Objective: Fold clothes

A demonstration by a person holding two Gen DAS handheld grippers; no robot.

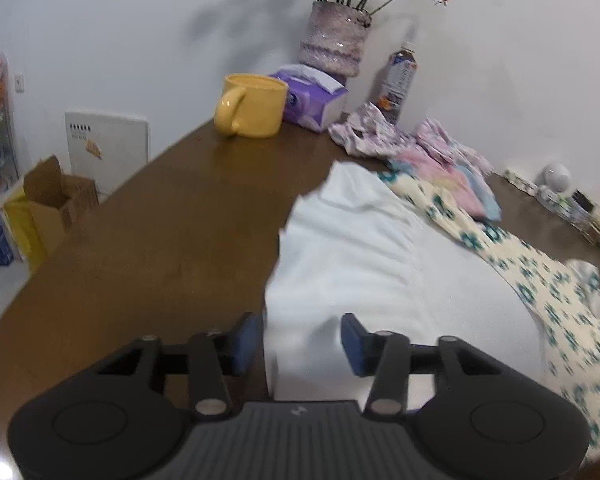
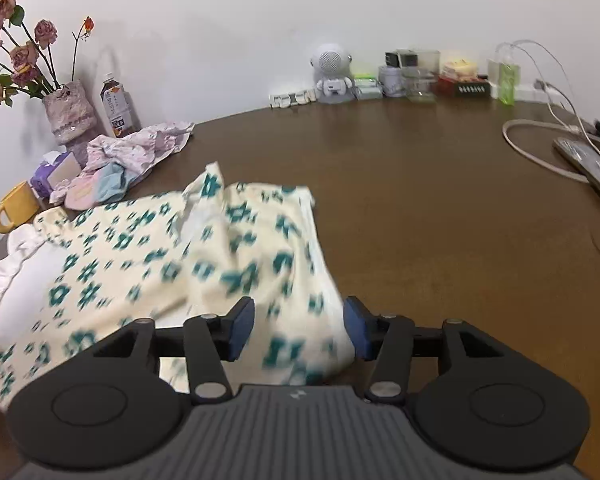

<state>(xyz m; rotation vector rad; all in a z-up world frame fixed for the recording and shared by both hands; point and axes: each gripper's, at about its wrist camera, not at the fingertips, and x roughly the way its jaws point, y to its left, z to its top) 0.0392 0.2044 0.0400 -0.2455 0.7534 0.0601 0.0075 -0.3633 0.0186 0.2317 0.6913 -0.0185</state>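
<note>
While both tongs gape over garment edges, bare table (image 2: 420, 208) stretches right.

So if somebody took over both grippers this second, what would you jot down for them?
Left gripper: open, straddling the near edge of the white cloth garment.
Right gripper: open, around the near edge of the cream garment with teal flower print.
The cream one lies rumpled, partly over the white one, on the brown wooden table.
Nothing looks folded yet; a crumpled pastel clothes pile waits behind.
</note>
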